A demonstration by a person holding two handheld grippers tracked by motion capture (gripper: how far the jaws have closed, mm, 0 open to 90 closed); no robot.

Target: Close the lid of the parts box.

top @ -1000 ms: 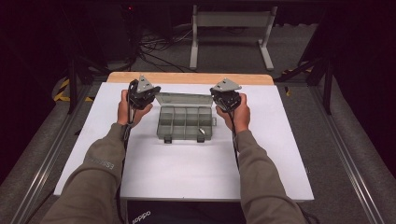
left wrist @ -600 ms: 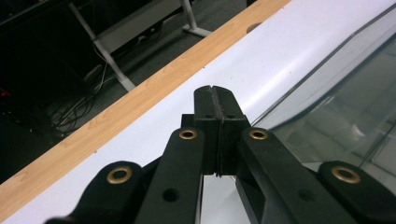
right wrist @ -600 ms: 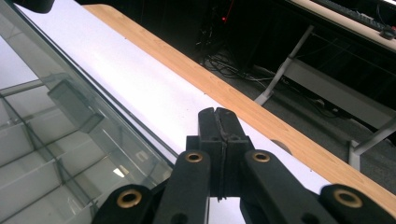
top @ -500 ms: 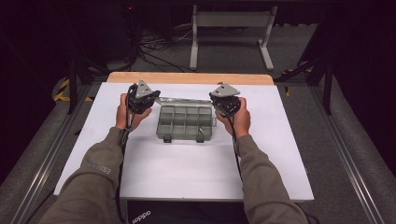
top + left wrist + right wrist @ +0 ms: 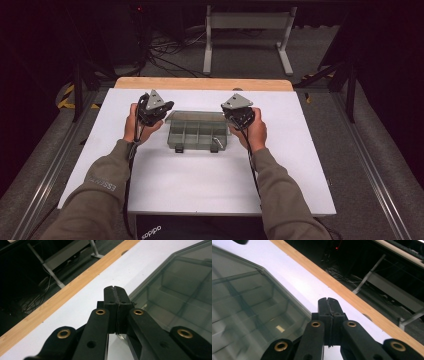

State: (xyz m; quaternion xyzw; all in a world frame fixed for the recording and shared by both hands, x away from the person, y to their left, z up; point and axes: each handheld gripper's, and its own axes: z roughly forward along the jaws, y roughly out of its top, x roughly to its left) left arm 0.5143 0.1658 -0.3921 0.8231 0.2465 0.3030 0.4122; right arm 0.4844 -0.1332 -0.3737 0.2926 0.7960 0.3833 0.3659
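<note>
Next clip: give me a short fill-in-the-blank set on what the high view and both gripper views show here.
1. The jaws of the left gripper are ____.
2. The clear compartment box lies ____ the left gripper and the right gripper.
3. The box rests on a ____ table top.
4. Along the table's far edge runs a strip of ____.

Missing words: shut; between; white; wood

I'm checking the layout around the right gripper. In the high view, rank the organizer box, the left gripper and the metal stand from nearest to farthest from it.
1. Organizer box: right beside the right gripper, toward the table's middle.
2. Left gripper: across the box, at its other end.
3. Metal stand: on the floor beyond the table's far wooden edge.
</note>
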